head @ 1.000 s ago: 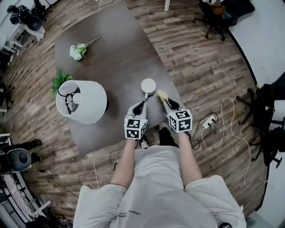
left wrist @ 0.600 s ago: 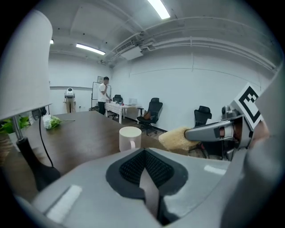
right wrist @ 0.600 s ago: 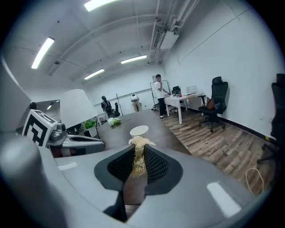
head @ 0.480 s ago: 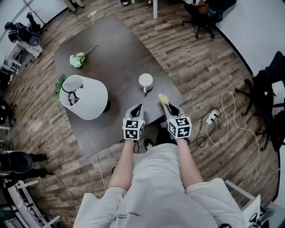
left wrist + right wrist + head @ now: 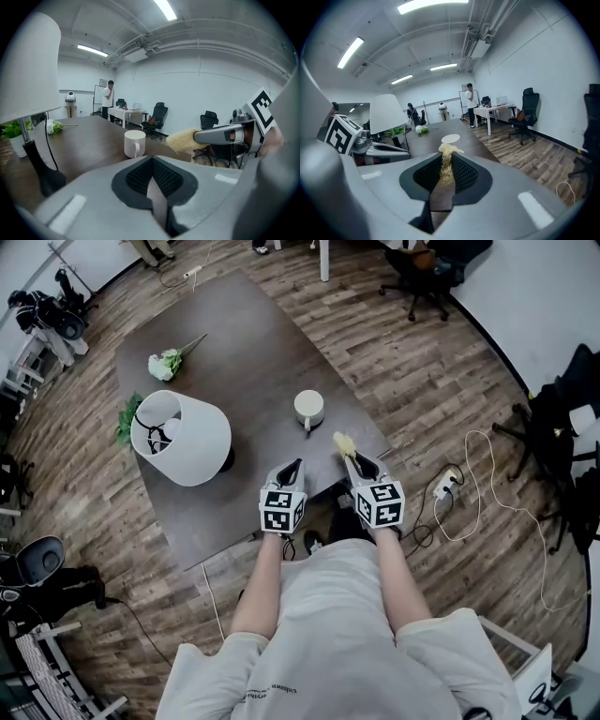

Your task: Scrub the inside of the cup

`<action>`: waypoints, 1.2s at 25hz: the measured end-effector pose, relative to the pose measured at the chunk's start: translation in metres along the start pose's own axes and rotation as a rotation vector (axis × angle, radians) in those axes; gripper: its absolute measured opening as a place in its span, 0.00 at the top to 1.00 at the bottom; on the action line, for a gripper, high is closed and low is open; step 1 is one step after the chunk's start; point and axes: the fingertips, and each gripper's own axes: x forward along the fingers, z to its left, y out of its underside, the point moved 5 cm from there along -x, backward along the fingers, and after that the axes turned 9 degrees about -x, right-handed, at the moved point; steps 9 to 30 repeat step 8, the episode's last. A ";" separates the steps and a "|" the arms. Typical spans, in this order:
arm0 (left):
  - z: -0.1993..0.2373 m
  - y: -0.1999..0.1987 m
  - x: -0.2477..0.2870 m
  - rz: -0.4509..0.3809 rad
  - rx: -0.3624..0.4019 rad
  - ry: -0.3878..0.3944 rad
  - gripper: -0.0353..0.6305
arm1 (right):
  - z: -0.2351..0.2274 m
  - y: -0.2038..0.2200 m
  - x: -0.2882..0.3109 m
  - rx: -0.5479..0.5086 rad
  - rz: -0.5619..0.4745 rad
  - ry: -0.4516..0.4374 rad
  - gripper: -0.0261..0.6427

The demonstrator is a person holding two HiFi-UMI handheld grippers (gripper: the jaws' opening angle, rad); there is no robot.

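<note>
Table (image 5: pixel 246 360) of dark brown wood, long and rectangular, carries the white ceramic cup (image 5: pixel 309 407) upright near its edge, and nothing holds it. The left gripper (image 5: pixel 293 466) has jaws pressed together, empty. If the right gripper (image 5: pixel 352 459), clamped on the yellow fibrous scrubber (image 5: pixel 343 442), pushes inside, the light cup may slide or tip over.

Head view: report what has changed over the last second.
Both grippers drew back from the cup toward the person: the left gripper and the right gripper with its straw-coloured scrubber now stand farther from it. Nothing was taken or let go. Unchanged: the right gripper shut on the scrubber, the left shut and empty, the cup upright on the table, the lamp and flower in place.
</note>
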 end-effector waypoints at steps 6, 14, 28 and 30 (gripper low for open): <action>0.001 -0.007 0.000 0.003 -0.001 -0.001 0.94 | -0.005 -0.004 0.002 0.003 -0.003 0.038 0.84; 0.000 -0.009 0.001 0.003 -0.001 0.002 0.94 | -0.008 -0.005 0.001 0.017 -0.011 0.057 0.84; 0.000 -0.009 0.001 0.003 -0.001 0.002 0.94 | -0.008 -0.005 0.001 0.017 -0.011 0.057 0.84; 0.000 -0.009 0.001 0.003 -0.001 0.002 0.94 | -0.008 -0.005 0.001 0.017 -0.011 0.057 0.84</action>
